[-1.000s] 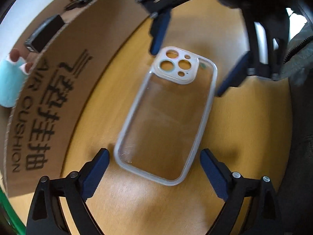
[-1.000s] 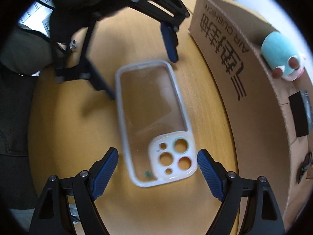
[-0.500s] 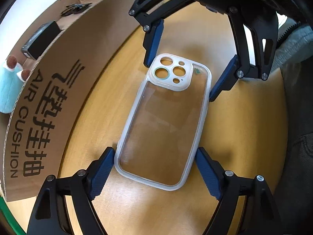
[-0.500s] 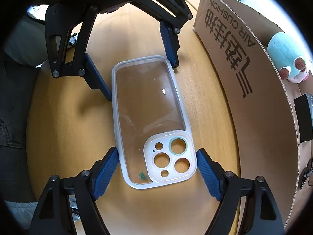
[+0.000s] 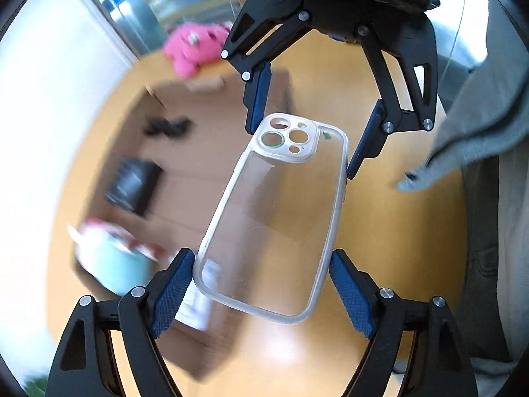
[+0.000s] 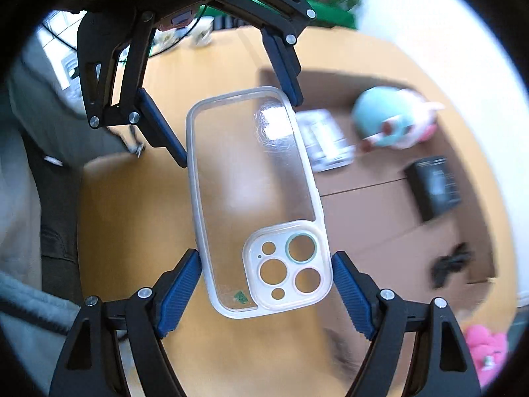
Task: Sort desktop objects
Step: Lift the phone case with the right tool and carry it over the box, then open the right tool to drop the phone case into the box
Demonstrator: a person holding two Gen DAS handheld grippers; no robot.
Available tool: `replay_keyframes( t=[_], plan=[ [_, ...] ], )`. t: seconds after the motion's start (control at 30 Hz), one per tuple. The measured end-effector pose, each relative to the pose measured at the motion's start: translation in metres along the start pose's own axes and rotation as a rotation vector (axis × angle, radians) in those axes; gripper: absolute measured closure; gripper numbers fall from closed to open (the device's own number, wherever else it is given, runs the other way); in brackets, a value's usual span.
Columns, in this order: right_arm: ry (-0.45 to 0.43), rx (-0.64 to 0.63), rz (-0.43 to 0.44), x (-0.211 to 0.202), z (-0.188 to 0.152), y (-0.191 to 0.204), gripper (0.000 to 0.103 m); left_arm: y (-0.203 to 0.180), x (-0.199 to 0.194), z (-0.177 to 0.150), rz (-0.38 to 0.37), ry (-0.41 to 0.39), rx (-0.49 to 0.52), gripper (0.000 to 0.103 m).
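I hold a clear phone case (image 5: 277,218) in the air above the wooden table (image 5: 380,231), both grippers angled steeply downward: left gripper (image 5: 261,284) clamps its plain end, right gripper (image 6: 266,284) its camera end.

Black tool (image 5: 261,284) — blue ribbed pads; seemingly grey sleeve (image 5: 469,125)

phone case (image 5: 277,218) between both grippers' fingers (image 5: 173,289) | above table (image 5: 380,218) | box (image 6: 396,205) beside

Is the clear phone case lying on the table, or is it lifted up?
Lifted. The clear phone case hangs between the left gripper and right gripper, above the blurred table.
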State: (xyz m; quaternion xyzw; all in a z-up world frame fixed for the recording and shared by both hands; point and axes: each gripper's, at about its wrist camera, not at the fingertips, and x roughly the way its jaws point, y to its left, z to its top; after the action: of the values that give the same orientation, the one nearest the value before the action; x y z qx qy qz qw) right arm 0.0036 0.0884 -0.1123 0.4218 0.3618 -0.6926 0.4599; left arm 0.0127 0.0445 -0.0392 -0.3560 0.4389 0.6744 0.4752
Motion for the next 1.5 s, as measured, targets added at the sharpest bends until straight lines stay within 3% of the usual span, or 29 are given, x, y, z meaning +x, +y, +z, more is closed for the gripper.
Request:
replay_keyframes(
  t=[0.07, 0.2, 0.37, 0.63, 1.1, 1.37, 1.5],
  plan=[
    [-0.015, -0.017, -0.052, -0.03, -0.027, -0.021, 0.023, -0.002, -0.013, 0.013, 0.037, -0.023, 0.019, 0.017],
    [-0.027, -0.047, -0.119, -0.062, -0.018, -0.055, 0.023, 0.028, -0.04, 0.029, 0.092, -0.062, 0.044, 0.017],
    [-0.011, -0.098, -0.164, -0.084, -0.019, -0.079, 0.024, 0.064, -0.035, 0.041, 0.109, -0.074, 0.07, 0.017],
    [0.041, -0.094, -0.081, -0.029, -0.025, -0.112, 0.025, 0.087, 0.012, 0.024, 0.029, -0.033, 0.069, 0.017],
    [0.168, -0.077, 0.098, 0.107, -0.061, -0.145, 0.026, 0.102, 0.149, -0.008, -0.129, 0.07, 0.028, 0.018],
    [0.177, -0.091, 0.115, 0.124, -0.068, -0.136, 0.024, 0.097, 0.174, -0.023, -0.181, 0.121, -0.02, 0.017],
    [0.2, -0.105, 0.047, 0.12, -0.07, -0.124, 0.024, 0.087, 0.158, -0.024, -0.149, 0.118, -0.008, 0.017]
  ],
)
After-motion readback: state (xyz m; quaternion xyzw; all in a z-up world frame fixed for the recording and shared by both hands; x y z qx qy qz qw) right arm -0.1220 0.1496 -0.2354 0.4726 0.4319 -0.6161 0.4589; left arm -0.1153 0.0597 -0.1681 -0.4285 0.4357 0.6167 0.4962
